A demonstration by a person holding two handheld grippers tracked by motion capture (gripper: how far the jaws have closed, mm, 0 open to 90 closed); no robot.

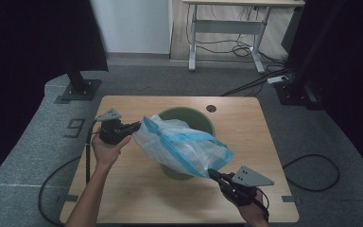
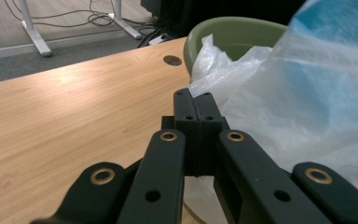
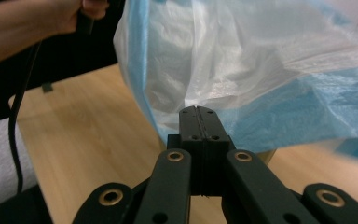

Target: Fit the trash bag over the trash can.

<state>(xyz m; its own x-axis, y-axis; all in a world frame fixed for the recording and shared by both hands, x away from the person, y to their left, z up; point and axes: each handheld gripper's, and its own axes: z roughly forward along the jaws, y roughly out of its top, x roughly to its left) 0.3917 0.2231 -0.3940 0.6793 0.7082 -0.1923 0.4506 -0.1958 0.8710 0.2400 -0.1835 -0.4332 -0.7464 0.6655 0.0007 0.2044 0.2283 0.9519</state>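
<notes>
We hold the left claw clenched on one edge of the bag; in the left gripper view its jaws meet with thin film pinched at the tips. We hold the right claw clenched on the opposite edge, where the right gripper view shows the jaws pressed together on the blue-banded hem.

The bag hangs stretched between the two claws, above the green bin that stands mid-surface. Its long axis runs diagonally in the high view, from the left claw at the far left down to the right claw at the near right. The bin lies under the middle of that span, partly covered by the film.

From the left claw, the bin rim lies just to the right, close by. From the right claw, the rim lies ahead and to the left, also close. We judge that the work in hand is lining the bin, and that the next move calls for spreading the bag mouth wider than the rim, then lowering it. The mouth is not yet around the rim.
</notes>
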